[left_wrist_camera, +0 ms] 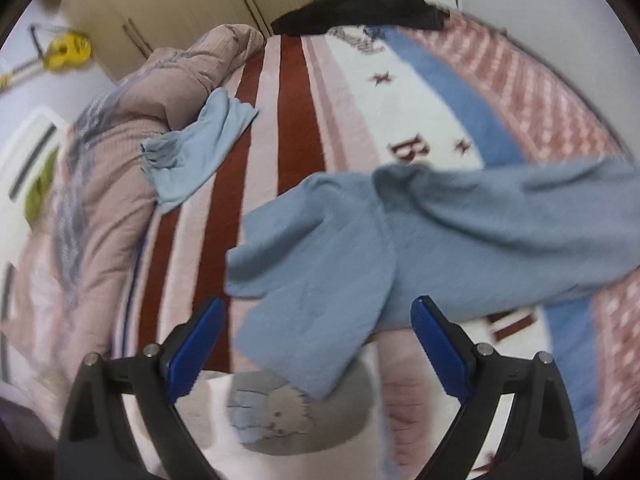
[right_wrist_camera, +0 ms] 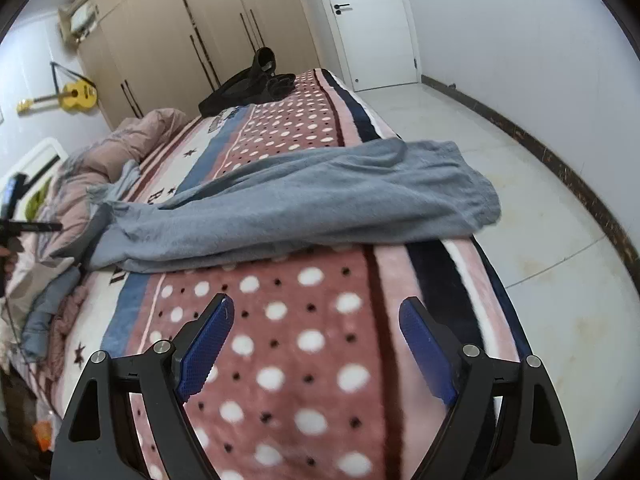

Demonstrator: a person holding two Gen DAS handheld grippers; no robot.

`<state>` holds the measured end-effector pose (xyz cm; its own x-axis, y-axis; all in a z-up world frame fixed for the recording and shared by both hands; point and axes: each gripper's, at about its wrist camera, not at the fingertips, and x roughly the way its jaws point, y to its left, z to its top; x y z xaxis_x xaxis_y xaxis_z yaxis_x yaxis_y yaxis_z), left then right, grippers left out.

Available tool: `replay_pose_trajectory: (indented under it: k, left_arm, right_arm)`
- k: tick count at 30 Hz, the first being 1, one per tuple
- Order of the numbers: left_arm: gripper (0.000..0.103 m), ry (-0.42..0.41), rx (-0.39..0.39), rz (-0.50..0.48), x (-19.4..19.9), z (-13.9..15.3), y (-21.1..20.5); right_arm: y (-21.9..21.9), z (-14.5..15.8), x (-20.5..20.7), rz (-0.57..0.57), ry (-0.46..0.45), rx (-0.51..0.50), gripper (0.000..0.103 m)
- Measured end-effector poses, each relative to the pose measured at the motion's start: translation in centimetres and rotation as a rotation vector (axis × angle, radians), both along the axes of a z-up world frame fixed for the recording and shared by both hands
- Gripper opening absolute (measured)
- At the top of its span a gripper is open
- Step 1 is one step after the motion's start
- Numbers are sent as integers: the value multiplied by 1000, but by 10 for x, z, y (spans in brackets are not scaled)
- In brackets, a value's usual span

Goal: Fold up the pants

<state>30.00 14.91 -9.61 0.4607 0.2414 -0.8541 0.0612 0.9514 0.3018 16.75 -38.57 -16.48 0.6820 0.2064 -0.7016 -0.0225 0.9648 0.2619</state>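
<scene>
Grey-blue pants (right_wrist_camera: 304, 204) lie crumpled across the patterned bed blanket (right_wrist_camera: 288, 360), legs reaching the bed's right edge. In the left wrist view the pants (left_wrist_camera: 360, 248) spread right in front of my left gripper (left_wrist_camera: 318, 308), which is open and empty just above their near edge. My right gripper (right_wrist_camera: 316, 308) is open and empty over the dotted blanket, short of the pants. The left gripper also shows at the far left of the right wrist view (right_wrist_camera: 16, 216).
A second light-blue garment (left_wrist_camera: 196, 148) lies by the pink duvet (left_wrist_camera: 112, 152). Dark clothes (right_wrist_camera: 248, 84) sit at the bed's far end. A round grey cushion (left_wrist_camera: 296, 412) lies under the left gripper. Wardrobes (right_wrist_camera: 192, 32), a yellow guitar (right_wrist_camera: 76, 94) and tiled floor (right_wrist_camera: 540, 200) surround the bed.
</scene>
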Motion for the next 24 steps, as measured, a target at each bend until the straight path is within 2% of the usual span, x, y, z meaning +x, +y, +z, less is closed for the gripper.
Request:
replay_pose_trajectory:
  k: [5,7,9,10,11,14,19,24]
  left_arm:
    - [92,118,-32,8,6,-30,2]
    - [89,133,7,-5,6,-42,-3]
    - [67,168,39,2,10,-52,-6]
    - [44,187,41,8,13,-54,-6]
    - [26,201,40,16,16,-56,-4]
    - [6,199,80,48,29,-56,3]
    - [3,108,88,152,60,-30,36]
    - [3,122,160,221,103,-32,63]
  right_arm:
    - [-12,-3,0,0,-7,62,82]
    - [-9,-2,5,10,-15,80,82]
    - [-3,-1,12,28,-19,89,82]
    - [0,0,16,35,-21,90,82]
    - [3,0,19,41,-22,92,82]
    - [10,0,28,54,-30,98,82]
    - [11,2,45,58,-43,104,82]
    - [7,-1,65,53,-42,128,82]
